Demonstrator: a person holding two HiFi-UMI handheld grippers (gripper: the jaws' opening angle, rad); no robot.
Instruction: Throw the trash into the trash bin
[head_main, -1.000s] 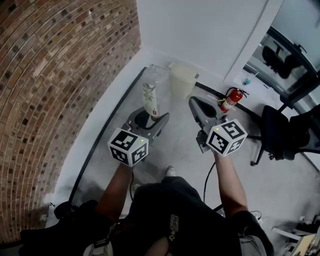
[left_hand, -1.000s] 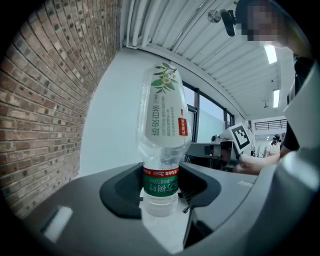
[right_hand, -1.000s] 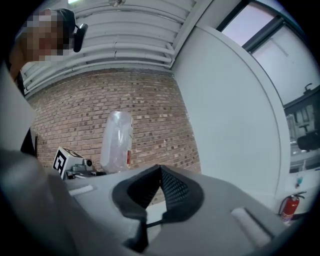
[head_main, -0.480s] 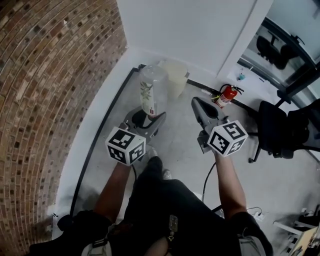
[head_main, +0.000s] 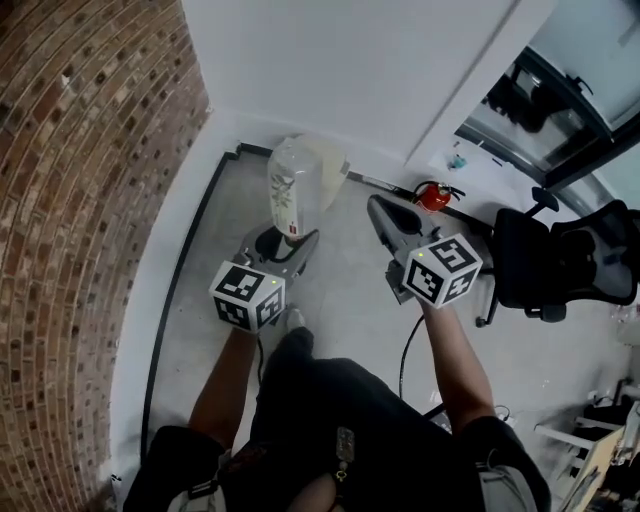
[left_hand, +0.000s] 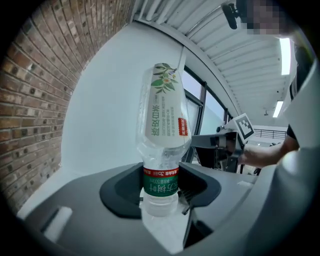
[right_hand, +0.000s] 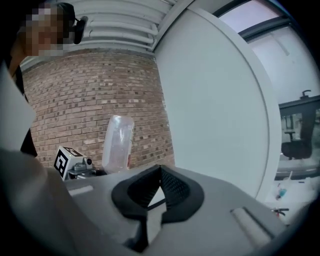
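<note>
left gripper fingers pinch the plastic bottle at its neck, base pointing away. right gripper fingers are pressed together with nothing between them. trash bin sits in the floor corner, just past the bottle. hold the grip until the bottle is over the bin's mouth, then open; keep right clear.

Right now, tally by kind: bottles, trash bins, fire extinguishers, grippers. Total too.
bottle: 1, clamped at its neck by the left gripper
trash bin: 1
fire extinguisher: 1
grippers: 2, left gripper and right gripper, the right one shut and empty
Total: 5
</note>
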